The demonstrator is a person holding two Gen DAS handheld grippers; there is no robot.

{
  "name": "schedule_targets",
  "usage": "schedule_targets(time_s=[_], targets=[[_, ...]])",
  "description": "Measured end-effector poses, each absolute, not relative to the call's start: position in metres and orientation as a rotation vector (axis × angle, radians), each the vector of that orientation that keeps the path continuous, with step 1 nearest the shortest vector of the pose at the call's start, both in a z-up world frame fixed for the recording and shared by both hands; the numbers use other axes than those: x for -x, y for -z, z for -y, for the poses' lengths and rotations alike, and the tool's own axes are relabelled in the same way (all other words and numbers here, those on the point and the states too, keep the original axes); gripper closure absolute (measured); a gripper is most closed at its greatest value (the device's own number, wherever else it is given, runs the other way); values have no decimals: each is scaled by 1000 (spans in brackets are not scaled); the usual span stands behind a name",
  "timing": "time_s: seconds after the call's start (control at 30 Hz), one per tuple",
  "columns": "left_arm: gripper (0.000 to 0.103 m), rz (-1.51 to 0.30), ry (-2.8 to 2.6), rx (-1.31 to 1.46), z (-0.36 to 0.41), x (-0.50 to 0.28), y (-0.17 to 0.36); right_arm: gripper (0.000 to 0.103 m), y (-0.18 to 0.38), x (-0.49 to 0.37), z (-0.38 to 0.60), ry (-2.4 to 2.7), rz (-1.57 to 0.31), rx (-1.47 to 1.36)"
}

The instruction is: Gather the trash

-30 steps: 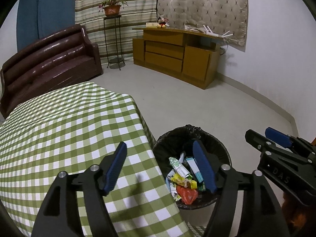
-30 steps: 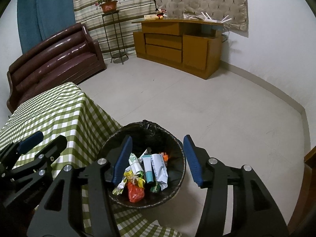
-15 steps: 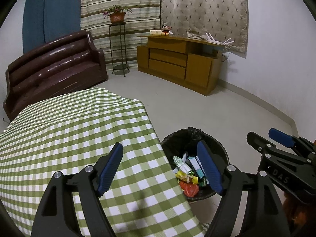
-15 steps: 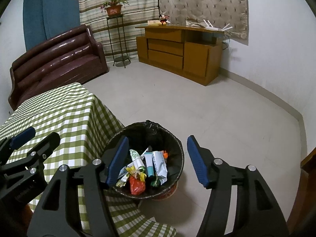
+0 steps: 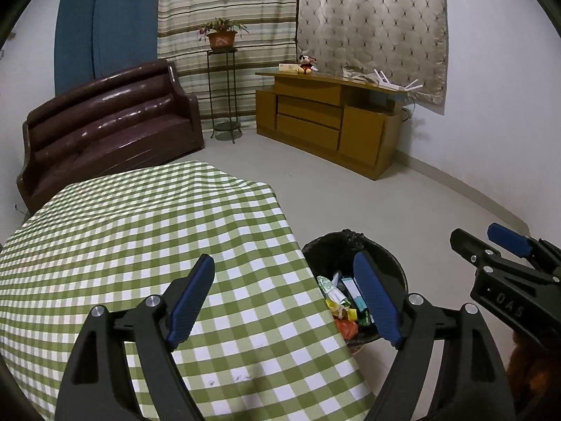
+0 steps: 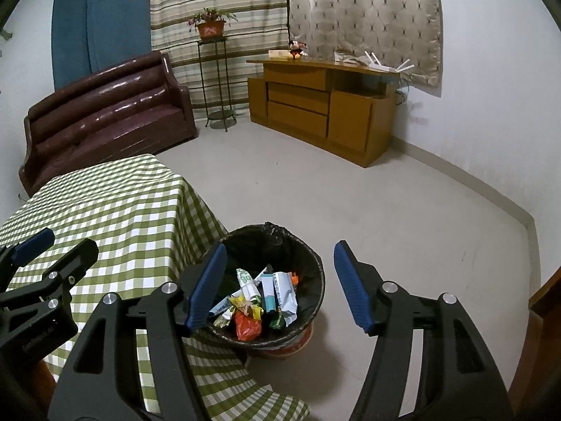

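Both grippers hover empty beside the full trash bin.

The left gripper [image 5: 284, 298] hangs over the checked counter [image 5: 140, 245], its fingers [image 5: 191, 298] opening with nothing between them; the right gripper [image 6: 277, 284] is also spread and empty above the bin [image 6: 308, 263], which stands on the floor against the counter's corner, wrappers [image 6: 259, 298] piled inside. Farther off stand a brown sofa [image 6: 105, 112], a plant stand [image 6: 214, 80] and a wooden cabinet [image 6: 322, 105].
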State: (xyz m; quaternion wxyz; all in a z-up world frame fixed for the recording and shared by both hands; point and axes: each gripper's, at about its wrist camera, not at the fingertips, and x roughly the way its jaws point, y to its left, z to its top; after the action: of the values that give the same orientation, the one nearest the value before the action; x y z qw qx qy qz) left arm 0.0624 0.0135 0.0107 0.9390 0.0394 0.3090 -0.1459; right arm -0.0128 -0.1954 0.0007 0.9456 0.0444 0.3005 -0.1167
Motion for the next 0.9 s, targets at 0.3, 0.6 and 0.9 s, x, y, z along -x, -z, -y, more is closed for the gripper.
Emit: schedule_targets(time_s=[0.3, 0.6, 0.9], targets=[[24, -607, 291, -61, -24, -51, -23, 40, -12, 25, 192, 240, -586, -83], [23, -580, 293, -53, -27, -42, -31, 40, -19, 35, 187, 241, -561, -71], [23, -576, 289, -50, -28, -38, -32, 40, -20, 37, 184, 238, -555, -67]])
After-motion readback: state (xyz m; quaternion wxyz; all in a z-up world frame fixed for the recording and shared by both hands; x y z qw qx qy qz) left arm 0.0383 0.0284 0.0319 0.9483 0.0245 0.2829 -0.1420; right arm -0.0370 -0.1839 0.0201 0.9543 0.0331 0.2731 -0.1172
